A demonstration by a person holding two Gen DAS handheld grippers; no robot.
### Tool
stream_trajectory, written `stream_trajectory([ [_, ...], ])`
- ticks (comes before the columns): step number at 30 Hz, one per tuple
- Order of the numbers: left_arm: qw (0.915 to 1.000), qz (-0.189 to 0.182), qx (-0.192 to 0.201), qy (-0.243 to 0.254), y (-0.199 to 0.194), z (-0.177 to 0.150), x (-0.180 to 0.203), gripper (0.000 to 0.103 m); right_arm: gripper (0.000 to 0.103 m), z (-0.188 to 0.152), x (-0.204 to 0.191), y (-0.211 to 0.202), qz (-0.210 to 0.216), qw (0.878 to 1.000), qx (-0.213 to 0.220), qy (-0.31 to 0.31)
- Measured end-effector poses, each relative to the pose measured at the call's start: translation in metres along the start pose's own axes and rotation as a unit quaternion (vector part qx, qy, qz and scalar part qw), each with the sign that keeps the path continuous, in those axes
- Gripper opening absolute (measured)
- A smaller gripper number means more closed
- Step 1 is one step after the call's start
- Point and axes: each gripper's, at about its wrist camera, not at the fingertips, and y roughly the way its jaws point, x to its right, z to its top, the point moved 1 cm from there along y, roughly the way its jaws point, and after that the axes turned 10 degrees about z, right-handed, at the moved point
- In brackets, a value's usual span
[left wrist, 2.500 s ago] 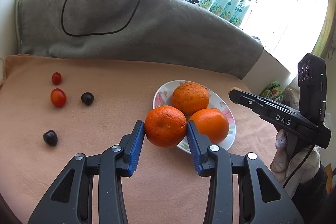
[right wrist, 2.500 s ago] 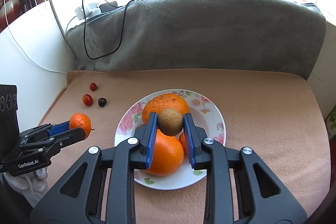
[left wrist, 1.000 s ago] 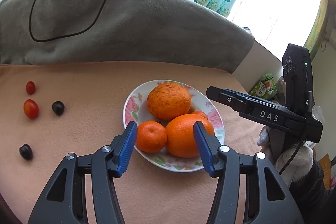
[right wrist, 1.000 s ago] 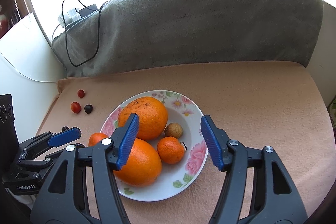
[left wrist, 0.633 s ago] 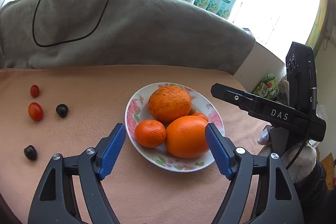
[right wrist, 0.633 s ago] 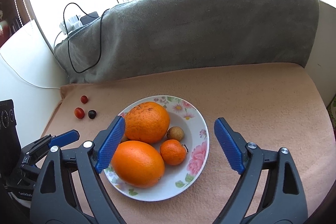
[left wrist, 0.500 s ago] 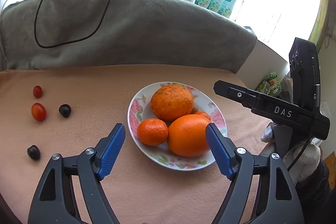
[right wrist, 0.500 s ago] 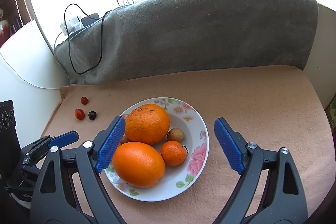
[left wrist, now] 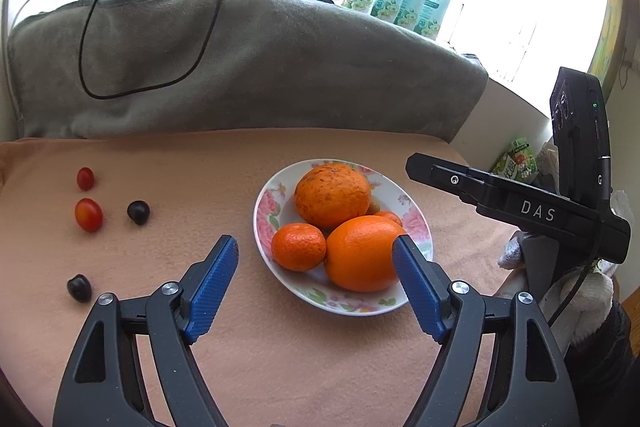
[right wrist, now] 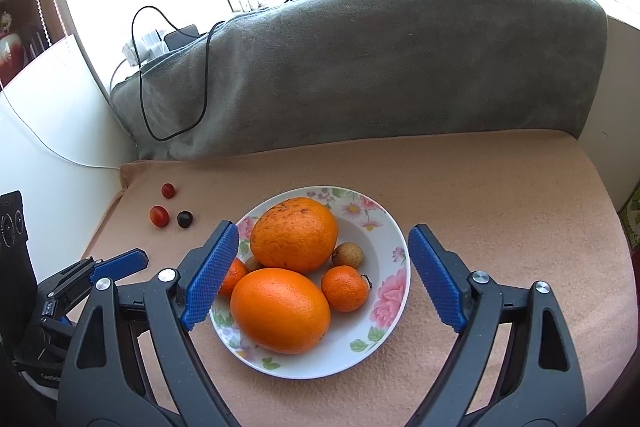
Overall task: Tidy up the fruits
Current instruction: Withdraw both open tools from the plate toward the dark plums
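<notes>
Fruits sit in two groups on the bench (left wrist: 320, 367), which is covered in a soft peach-coloured cloth with a fine nap. Ahead of the left claw (left wrist: 316, 275) and off to its left lie four small smooth ones: a dark round grape (left wrist: 79, 288) nearest the left blue pad, then an oval red tomato (left wrist: 88, 214), a smaller red tomato (left wrist: 85, 178) beyond it, and a second dark grape (left wrist: 138, 212) just beside the oval one. All four are apart from each other on the cloth.

Straight ahead of both claws stands a shallow round plate (right wrist: 384, 227), glossy white with pink flower prints. On it, seen from the right claw (right wrist: 324, 279), a small mandarin (right wrist: 232, 277) is half hidden behind the left ribbed pad; next come a large smooth oval orange (right wrist: 280, 309) nearest the claw and a rounder orange with a rough, speckled peel (right wrist: 294, 238) behind it, the two touching. A small dimpled mandarin with a stem (right wrist: 345, 287) and a dull brown round fruit (right wrist: 347, 255) lie further right.

The left claw's jaws have just been opening; they stand wide, nothing between the pads. The right claw's jaws have likewise just been opening and stand wide and empty, above the plate's near side.

Behind the bench rises a thick grey plush blanket (right wrist: 400, 67) with a black cable (right wrist: 176, 75) looped over it.
</notes>
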Motion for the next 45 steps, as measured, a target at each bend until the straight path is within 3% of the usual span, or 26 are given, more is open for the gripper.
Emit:
stream_trajectory([
  [25, 0.9993, 0.016, 0.009, -0.032, -0.015, -0.005, -0.039, 0.079, 0.089, 0.003, -0.039, 0.016, 0.024, 0.999, -0.011, -0.018],
  [45, 0.9953, 0.052, 0.008, -0.081, -0.016, -0.009, -0.099, 0.079, 0.089, 0.0, -0.078, 0.046, 0.051, 0.997, -0.034, -0.045],
])
